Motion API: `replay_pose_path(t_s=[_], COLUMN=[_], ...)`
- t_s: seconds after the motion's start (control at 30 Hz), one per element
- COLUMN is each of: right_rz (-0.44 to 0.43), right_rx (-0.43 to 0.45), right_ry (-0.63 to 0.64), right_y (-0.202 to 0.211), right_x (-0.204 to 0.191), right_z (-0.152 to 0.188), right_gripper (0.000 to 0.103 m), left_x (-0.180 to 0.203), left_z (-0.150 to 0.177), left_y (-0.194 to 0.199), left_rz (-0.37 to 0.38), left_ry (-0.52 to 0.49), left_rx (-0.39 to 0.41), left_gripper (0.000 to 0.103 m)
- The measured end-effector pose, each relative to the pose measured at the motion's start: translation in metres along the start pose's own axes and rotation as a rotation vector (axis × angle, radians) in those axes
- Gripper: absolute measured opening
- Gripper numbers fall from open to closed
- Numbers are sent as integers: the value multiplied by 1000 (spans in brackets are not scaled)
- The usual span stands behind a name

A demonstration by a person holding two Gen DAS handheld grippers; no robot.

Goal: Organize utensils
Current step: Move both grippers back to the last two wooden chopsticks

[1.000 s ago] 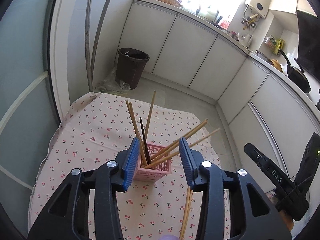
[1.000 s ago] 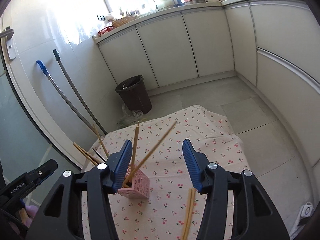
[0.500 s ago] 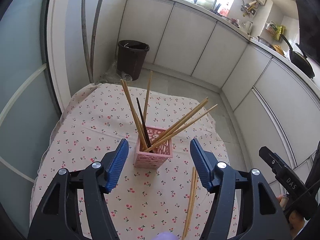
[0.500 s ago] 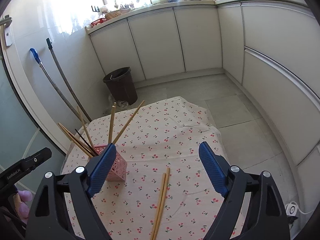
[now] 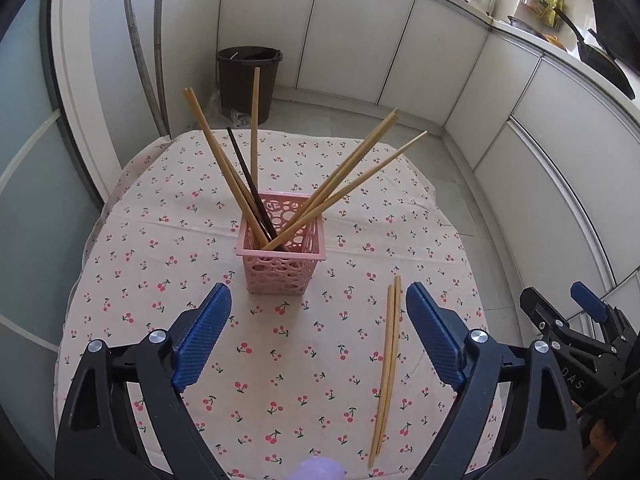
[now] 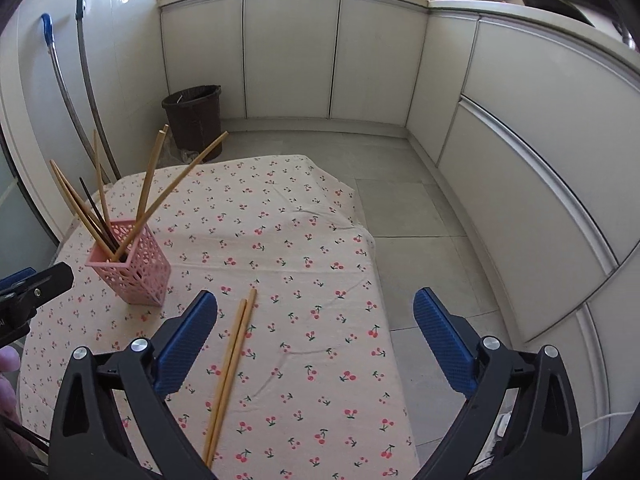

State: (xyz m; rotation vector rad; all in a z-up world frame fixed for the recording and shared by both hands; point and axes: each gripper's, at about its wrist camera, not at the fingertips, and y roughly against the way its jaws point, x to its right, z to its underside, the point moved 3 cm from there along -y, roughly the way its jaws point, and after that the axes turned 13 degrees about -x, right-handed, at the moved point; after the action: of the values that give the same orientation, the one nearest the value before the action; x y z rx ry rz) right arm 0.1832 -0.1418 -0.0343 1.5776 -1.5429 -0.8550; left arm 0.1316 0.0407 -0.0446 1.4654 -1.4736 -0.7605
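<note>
Chopsticks point(image 5: 387, 364) lie flat near the table's point(image 5: 132, 288) right edge, beside the pink basket point(image 5: 282, 260). Left gripper point(image 5: 318, 334) and right gripper point(image 6: 316, 340) gape wide, holding nothing.

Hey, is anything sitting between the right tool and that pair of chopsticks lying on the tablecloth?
Nothing visible. The right tool is open above bare tablecloth, and the loose chopsticks lie just inside its left finger; the pink basket stands off to the left.
</note>
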Motion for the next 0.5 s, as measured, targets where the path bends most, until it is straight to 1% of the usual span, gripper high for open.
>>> replay_pose_path(t_s=[0.03,0.13,0.23,0.37,0.5], right_rz=[3,6,3,2,-19], right_rx=[-9,-27,-58,-131,-163], right_ry=[-1,-22,-63,-93,-130], right_y=[-1,-3,-4,-14,-22], right_x=[2,14,30,48,58], right_z=[0,2,5,12,16], right_gripper=[96,96,96,96,96], left_x=[4,11,17,28,36], left_z=[1,5,10,20,29], left_y=[-2,-15,-33,-61,-88], left_rz=[-6,-30,-57,-107,-161], left_ry=[-10,-42,-79,-142,-170], left_rx=[-7,-45,-102,-179,-233], left_gripper=[92,96,96,96,96])
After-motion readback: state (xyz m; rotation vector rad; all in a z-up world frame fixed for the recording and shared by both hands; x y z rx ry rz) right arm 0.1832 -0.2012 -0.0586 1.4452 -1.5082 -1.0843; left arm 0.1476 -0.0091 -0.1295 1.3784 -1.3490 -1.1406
